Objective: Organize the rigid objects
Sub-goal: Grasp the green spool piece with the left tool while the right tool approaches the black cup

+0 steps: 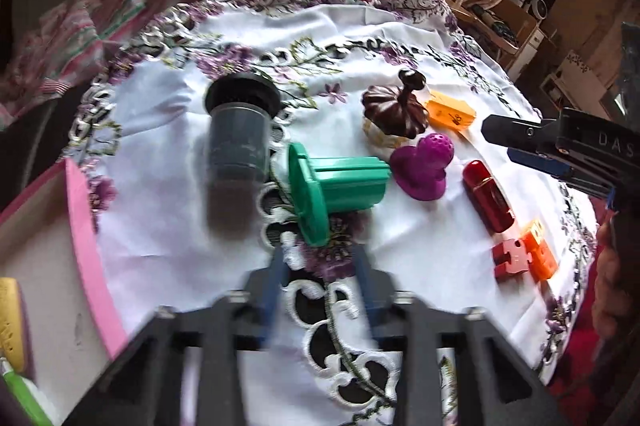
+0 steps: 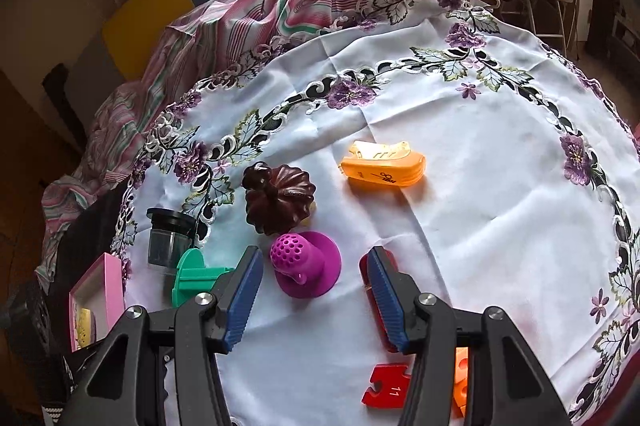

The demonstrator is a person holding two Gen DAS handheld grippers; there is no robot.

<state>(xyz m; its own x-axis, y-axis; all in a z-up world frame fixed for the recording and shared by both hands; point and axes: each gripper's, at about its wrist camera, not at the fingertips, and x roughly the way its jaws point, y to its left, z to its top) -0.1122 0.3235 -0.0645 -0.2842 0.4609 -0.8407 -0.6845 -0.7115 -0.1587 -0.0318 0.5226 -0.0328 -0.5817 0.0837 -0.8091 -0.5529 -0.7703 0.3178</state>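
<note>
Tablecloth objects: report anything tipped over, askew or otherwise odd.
The green flanged piece lies on its side by the grey cup with the black rim. The brown fluted lid sits tilted, propped on something beneath it. The red case lies flat. Nothing looks spilled or broken.

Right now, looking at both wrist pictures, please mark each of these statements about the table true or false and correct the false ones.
1. The green flanged piece lies on its side. True.
2. The left gripper holds the green piece. False: its jaws are open and empty, the piece lies just ahead of them.
3. The purple perforated piece lies ahead of the right gripper, between its open jaws. True.
4. The orange case sits inside the pink box. False: it lies on the white embroidered tablecloth, far from the box.
5. The brown ribbed lid is beside the purple piece. True.
</note>
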